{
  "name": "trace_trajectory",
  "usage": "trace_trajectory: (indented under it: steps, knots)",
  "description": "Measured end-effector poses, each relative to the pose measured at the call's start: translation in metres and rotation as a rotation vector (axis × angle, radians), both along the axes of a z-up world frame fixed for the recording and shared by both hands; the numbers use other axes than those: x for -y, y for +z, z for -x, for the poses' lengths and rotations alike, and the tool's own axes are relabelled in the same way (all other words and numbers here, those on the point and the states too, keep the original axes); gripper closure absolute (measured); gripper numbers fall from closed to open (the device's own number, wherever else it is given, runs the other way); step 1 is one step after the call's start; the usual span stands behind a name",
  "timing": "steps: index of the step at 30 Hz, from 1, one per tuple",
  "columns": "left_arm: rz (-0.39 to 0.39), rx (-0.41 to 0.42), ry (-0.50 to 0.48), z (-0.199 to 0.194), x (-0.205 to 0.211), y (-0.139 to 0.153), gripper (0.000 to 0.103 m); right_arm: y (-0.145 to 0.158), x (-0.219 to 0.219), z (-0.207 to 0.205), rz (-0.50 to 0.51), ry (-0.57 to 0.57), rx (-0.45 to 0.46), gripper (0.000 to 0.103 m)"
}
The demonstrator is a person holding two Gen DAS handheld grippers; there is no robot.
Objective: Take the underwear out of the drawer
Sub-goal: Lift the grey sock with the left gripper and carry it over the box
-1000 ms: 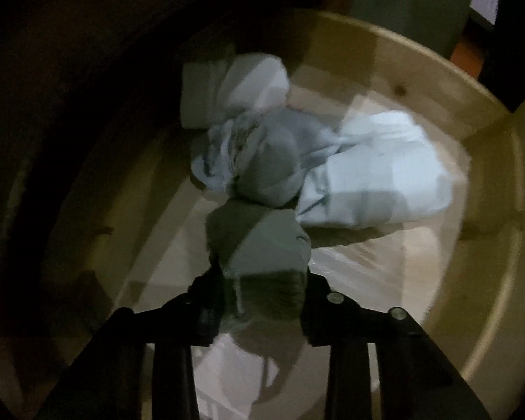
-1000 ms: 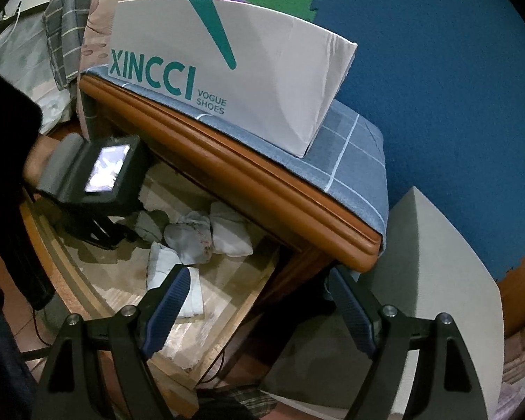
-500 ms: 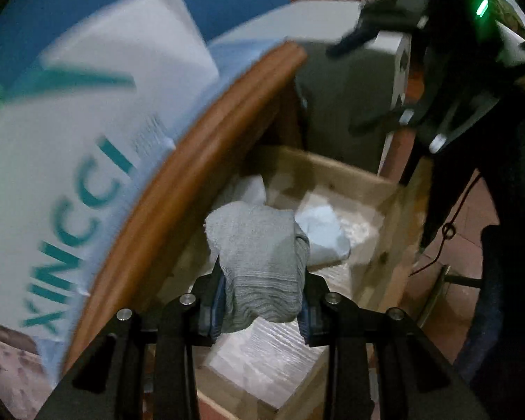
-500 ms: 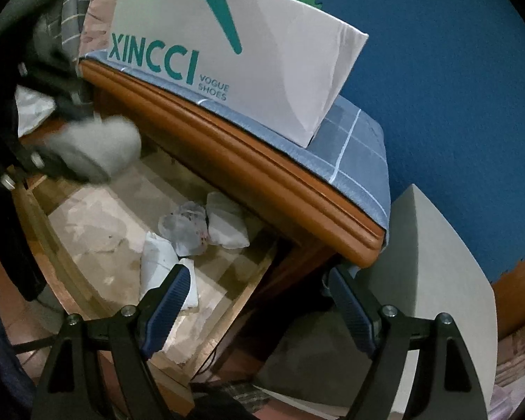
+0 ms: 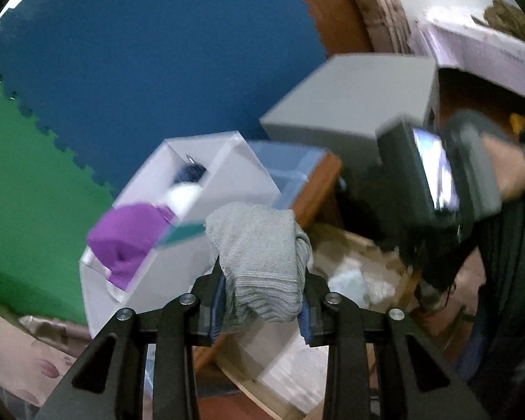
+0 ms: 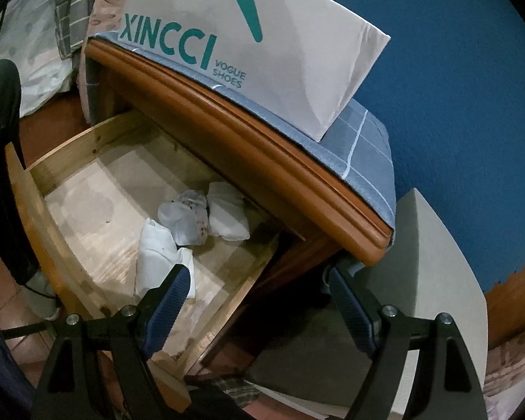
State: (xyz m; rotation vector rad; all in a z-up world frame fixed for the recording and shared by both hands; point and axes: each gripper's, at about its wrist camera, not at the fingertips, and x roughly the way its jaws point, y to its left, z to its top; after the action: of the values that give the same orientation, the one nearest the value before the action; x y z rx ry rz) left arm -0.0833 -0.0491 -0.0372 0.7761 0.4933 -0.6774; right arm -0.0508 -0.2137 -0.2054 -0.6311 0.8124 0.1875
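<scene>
My left gripper (image 5: 260, 306) is shut on a folded grey underwear (image 5: 259, 259) and holds it up in the air, level with the open white shoe box (image 5: 224, 182) on the nightstand. The wooden drawer (image 6: 66, 154) stands pulled open below; several pale folded garments (image 6: 192, 217) lie at its back right. My right gripper (image 6: 259, 309) is open and empty, hovering above the drawer's right front corner. It also shows in the left wrist view (image 5: 434, 178), at the right.
The shoe box (image 6: 280, 45), marked XINCCI, sits on a blue checked cloth (image 6: 364, 150) atop the nightstand. It holds a purple garment (image 5: 129, 234) and a white one. A grey box (image 6: 420, 301) stands right of the nightstand. Blue and green foam mats cover the wall.
My left gripper has lifted the grey underwear out of the drawer and up beside the shoe box. My right gripper has stayed open and nearly still.
</scene>
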Motion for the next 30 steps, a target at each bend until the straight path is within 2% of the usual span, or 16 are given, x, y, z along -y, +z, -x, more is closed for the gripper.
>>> trace_trajectory:
  steps: [6,10,16,23,27,30]
  knots:
    - [0.107,0.08,0.022,-0.005,-0.008,0.067,0.073,-0.002,-0.003,0.003,0.021,0.014,-0.001,0.019]
    - [0.19,0.115,0.061,-0.022,-0.011,0.111,0.073,-0.003,-0.007,0.005,0.036,0.028,0.005,0.019]
    - [0.287,0.126,0.127,-0.055,-0.005,0.158,0.073,-0.004,-0.008,0.008,0.04,0.038,0.01,0.019]
    - [0.431,0.065,0.262,-0.108,0.011,0.177,0.073,-0.003,-0.008,0.009,0.038,0.043,0.016,0.019]
    - [0.493,-0.014,0.347,-0.14,0.023,0.17,0.073,-0.004,-0.01,0.01,0.047,0.055,0.017,0.019]
    - [0.569,-0.114,0.426,-0.169,0.026,0.154,0.072,-0.005,-0.013,0.01,0.056,0.064,0.017,0.019]
